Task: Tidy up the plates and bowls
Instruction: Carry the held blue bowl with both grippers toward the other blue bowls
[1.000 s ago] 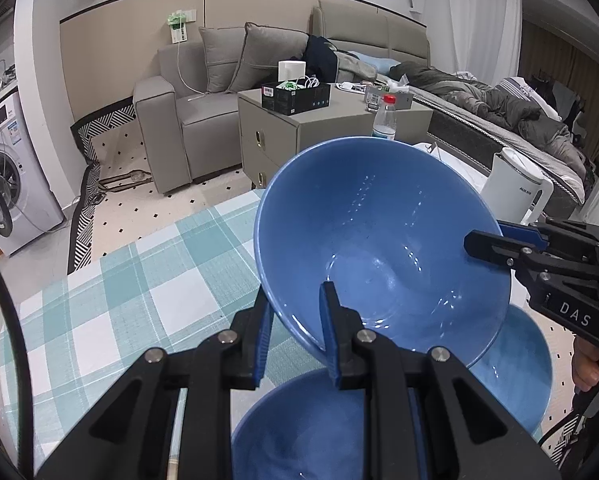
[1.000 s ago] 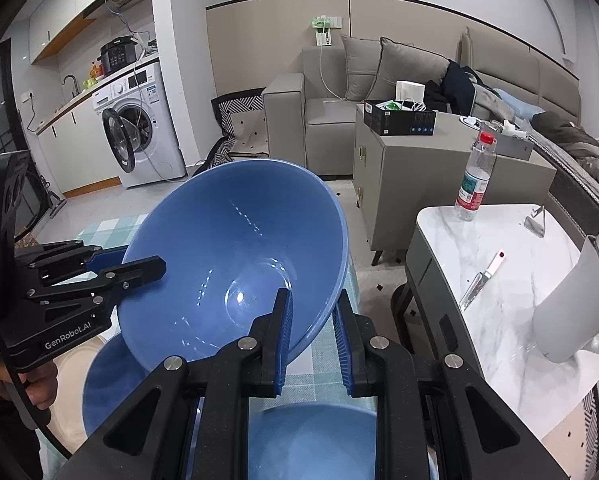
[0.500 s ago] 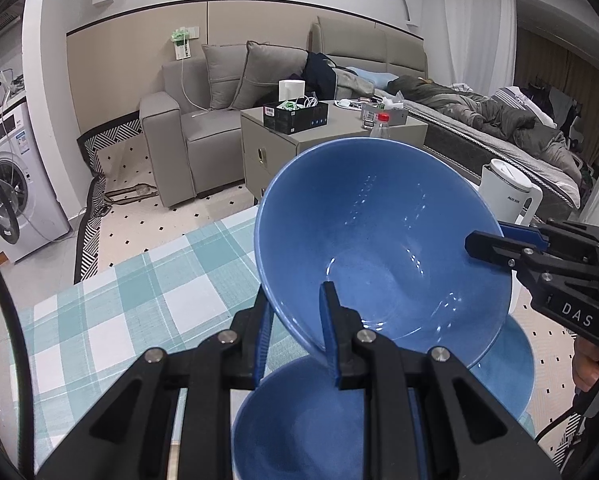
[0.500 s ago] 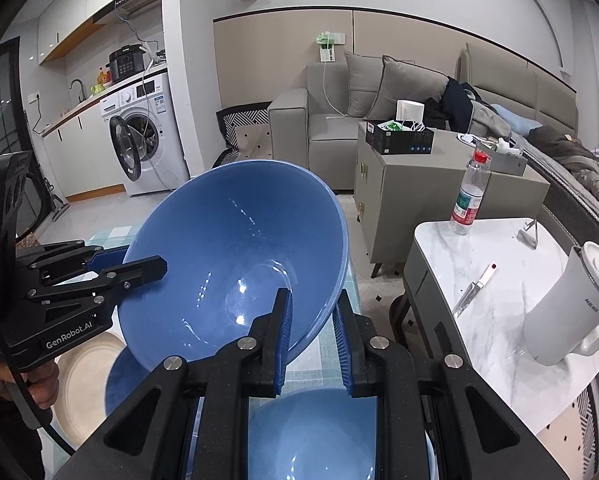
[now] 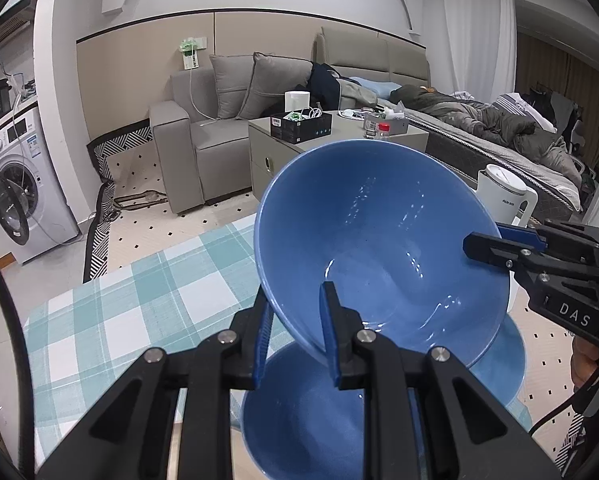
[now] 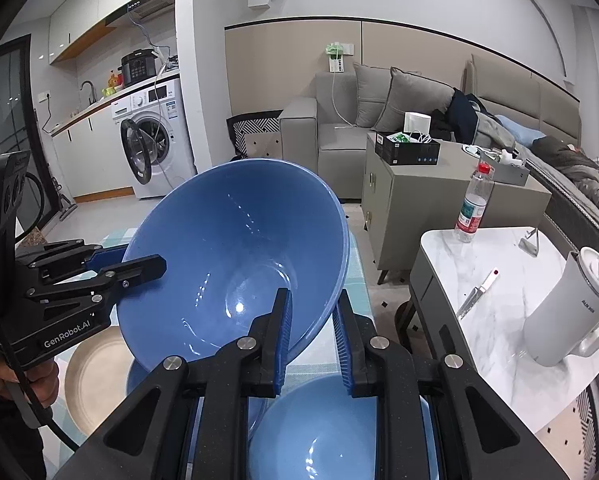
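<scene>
A large blue bowl (image 5: 383, 248) hangs in the air, tilted, held by both grippers. My left gripper (image 5: 295, 336) is shut on its near rim; it shows at the left in the right wrist view (image 6: 139, 266). My right gripper (image 6: 311, 332) is shut on the opposite rim of the same bowl (image 6: 235, 256); it shows at the right in the left wrist view (image 5: 495, 244). Under the held bowl another blue bowl (image 5: 299, 420) sits on the table, also in the right wrist view (image 6: 331, 436). A blue plate (image 5: 503, 364) lies beside it.
A beige plate (image 6: 91, 380) lies on the table (image 5: 119, 312), which has a teal checked cloth. A marble side table (image 6: 499, 300) holds a white kettle (image 6: 571, 308), a water bottle (image 6: 473, 210) and a knife (image 6: 475, 296). A grey cabinet (image 5: 267, 152) and sofa stand beyond.
Both grippers have lifted the blue bowl higher above the table, still gripped at both rims. The bowl and plate below now look farther away.
</scene>
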`<state>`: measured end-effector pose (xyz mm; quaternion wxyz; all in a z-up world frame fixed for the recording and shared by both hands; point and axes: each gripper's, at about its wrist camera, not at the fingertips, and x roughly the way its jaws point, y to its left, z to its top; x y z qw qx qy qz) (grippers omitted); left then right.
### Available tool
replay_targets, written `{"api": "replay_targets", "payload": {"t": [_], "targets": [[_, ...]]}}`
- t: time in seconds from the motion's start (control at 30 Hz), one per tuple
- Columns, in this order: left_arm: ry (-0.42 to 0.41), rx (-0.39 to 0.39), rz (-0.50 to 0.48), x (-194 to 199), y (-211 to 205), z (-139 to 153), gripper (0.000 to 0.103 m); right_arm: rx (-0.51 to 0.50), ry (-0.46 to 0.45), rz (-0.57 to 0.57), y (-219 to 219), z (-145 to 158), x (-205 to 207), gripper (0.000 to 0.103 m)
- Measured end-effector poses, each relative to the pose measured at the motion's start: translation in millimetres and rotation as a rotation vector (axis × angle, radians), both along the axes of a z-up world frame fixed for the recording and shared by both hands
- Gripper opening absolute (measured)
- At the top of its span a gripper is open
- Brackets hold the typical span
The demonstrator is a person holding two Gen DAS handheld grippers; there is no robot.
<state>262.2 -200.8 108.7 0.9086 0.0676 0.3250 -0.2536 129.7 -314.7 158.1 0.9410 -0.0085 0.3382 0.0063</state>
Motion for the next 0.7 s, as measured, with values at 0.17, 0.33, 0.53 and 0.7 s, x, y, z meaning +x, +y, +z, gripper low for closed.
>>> {"api": "replay_targets", "payload": {"t": [0.17,0.33,0.53,0.7], "targets": [[-0.009,-0.004,0.007,-11.0,5.8,1.2,0.021,-0.005,-0.007,0.004,2.8,1.6,-4.0,0.021],[-0.014,0.001,0.013,-19.7,10.6,1.1,0.021,-0.003,-0.015,0.016,7.6,2.2,-14.1,0.021],[-0.017,0.006,0.026,-30.6,16.2,-2.2,0.021,0.005,-0.017,0.028,10.0,-0.7,-20.5,0.021],[-0.012,0.007,0.032,-38.9,19.8,-6.1,0.021,0.015,-0.014,0.035,14.5,-4.6,-28.1,0.021]]}}
